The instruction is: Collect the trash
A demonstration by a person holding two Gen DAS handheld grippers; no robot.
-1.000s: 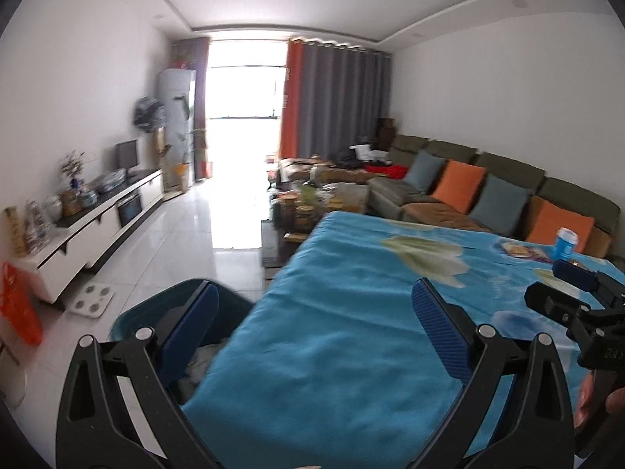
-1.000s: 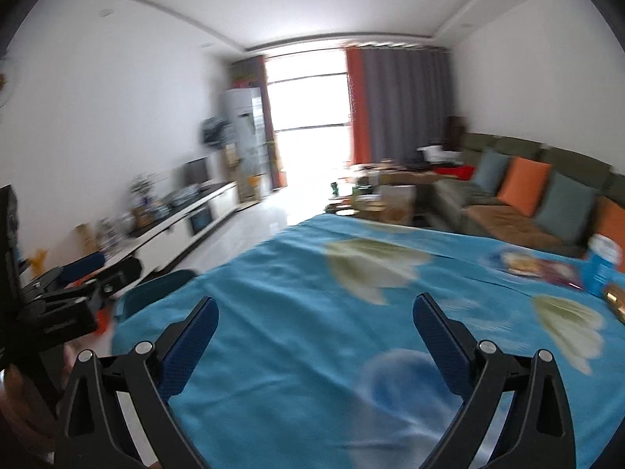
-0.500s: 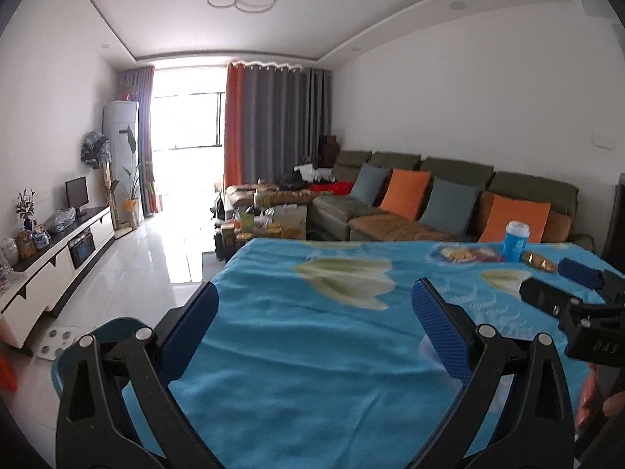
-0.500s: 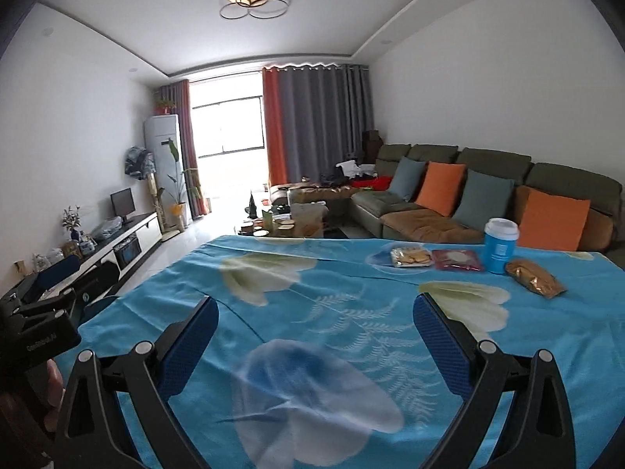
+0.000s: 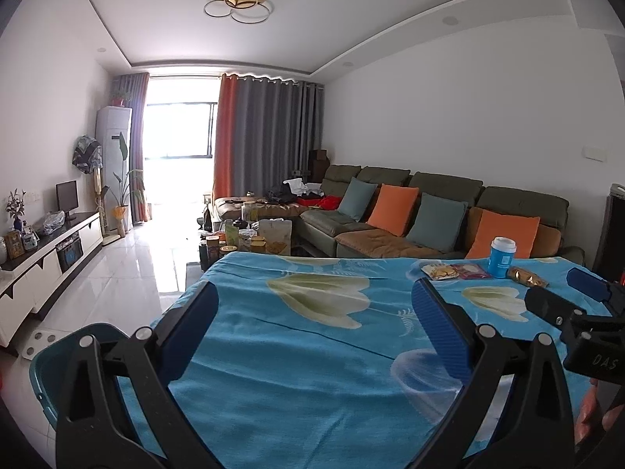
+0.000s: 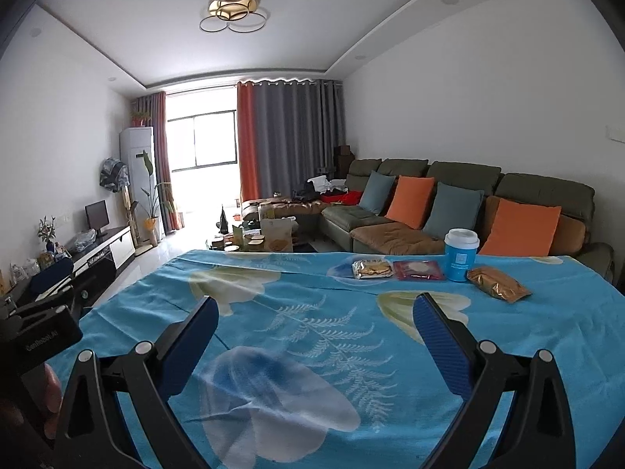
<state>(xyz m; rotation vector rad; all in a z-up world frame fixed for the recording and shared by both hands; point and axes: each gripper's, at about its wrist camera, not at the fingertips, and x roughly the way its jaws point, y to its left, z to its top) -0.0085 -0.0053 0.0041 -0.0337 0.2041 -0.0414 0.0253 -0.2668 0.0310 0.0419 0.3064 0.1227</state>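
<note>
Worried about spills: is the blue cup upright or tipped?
Upright: the blue cup stands on its base on the tablecloth, white lid on top.

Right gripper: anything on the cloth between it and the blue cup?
Nothing. The right wrist view shows only bare blue tablecloth between the open right gripper and the blue cup; the wrappers lie beside the cup.

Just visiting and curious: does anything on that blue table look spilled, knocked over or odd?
Nothing spilled. The blue cup stands upright with its lid on; three snack packets lie flat beside it. The tablecloth is only slightly creased.
</note>
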